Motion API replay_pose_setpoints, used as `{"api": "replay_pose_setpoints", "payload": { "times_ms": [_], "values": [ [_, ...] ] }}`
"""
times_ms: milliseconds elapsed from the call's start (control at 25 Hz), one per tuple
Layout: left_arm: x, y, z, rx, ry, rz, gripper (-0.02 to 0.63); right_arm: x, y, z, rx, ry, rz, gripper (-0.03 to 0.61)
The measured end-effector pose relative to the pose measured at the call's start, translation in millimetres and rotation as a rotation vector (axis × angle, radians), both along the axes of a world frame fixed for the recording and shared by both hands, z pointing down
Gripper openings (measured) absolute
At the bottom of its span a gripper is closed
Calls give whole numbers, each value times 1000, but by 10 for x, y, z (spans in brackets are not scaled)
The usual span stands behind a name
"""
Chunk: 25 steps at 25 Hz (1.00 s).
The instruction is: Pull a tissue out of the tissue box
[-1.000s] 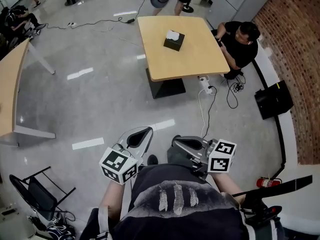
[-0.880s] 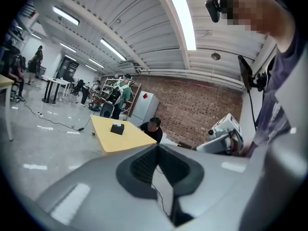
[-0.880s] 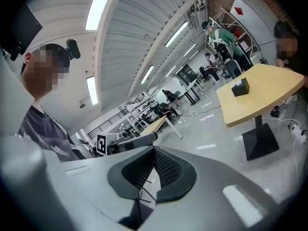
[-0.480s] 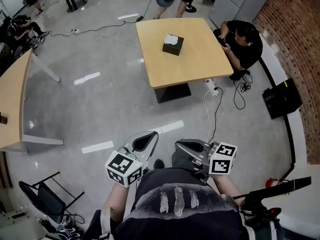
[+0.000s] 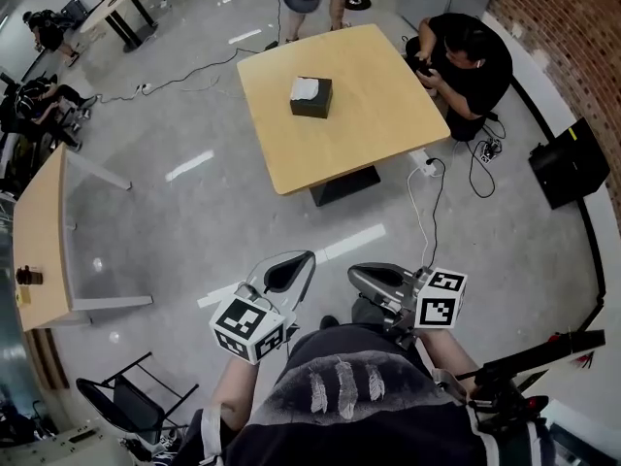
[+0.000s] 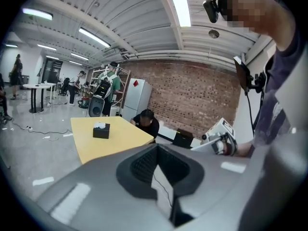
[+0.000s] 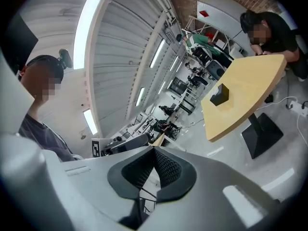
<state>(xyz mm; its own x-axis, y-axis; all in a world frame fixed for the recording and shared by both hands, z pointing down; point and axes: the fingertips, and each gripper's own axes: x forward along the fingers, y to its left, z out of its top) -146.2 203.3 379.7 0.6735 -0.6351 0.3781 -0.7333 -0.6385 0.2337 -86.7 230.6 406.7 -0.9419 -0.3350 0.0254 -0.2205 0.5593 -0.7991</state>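
The tissue box (image 5: 310, 97) sits on the far desk (image 5: 364, 139), well apart from both tools and straight ahead. The left tool (image 5: 287, 263) and right tool (image 5: 361, 276) are clenched on nothing, close to the body. The left looks slightly nearer.

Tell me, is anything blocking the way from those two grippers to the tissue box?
Nothing visible does. Only bare floor lies between the left gripper, the right gripper and the table, and the tissue box sits alone on it.
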Motion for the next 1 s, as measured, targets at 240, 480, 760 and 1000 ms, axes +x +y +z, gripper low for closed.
{"api": "replay_pose_setpoints", "payload": {
  "times_ms": [240, 480, 760, 1000],
  "values": [
    [421, -385, -20, 5, -71, -2, 1, 313, -359, -5, 21, -57, -57, -3],
    [724, -719, -107, 29, -126, -21, 0, 533, -593, -140, 142, -82, -183, -3],
    [817, -949, -36, 37, -135, -15, 2, 619, -848, -87, 168, -38, -187, -3],
    [681, -1232, -4, 50, -100, 10, 2, 440, -1069, -59, 184, 20, -165, -3]
  ]
}}
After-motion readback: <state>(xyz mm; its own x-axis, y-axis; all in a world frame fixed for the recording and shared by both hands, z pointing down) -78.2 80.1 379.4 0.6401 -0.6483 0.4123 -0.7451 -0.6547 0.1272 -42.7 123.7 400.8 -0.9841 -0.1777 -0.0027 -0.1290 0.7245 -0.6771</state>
